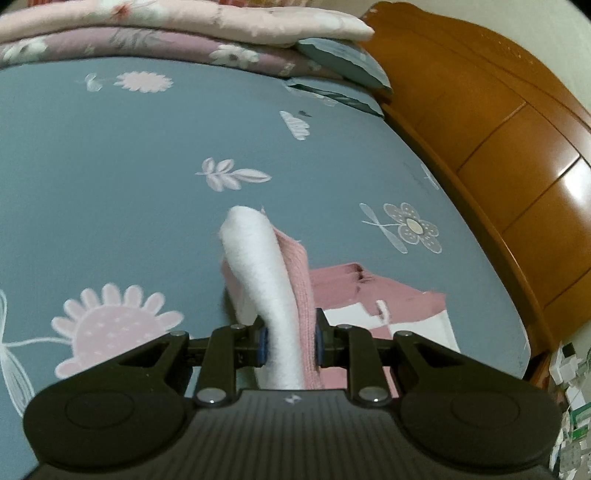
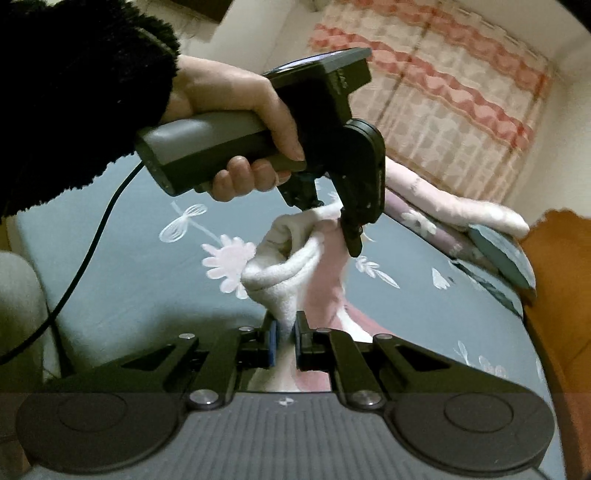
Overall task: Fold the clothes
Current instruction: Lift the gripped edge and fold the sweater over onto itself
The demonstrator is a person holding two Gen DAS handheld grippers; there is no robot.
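The left gripper (image 1: 289,341) and right gripper (image 2: 284,341) each clamp a bunched edge of the pink-and-white garment (image 1: 266,266), holding it raised above the bed (image 1: 110,166). The rest trails onto the sheet, probably so the fabric hangs straight before folding.

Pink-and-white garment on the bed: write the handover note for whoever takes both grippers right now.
Left gripper: shut on the pink-and-white garment, pinching a bunched fold.
Right gripper: shut on the same garment, at another bunched part.
Left hand holds its gripper above the bed, seen from the right wrist view.
Garment: lifted between the two grippers; part of it lies spread on the blue floral sheet, toward the wooden headboard. Folded quilts sit stacked at the far edge.
Done: both grips are secure.
Left: no neat fold shows yet; probably spread it flat, then fold it.
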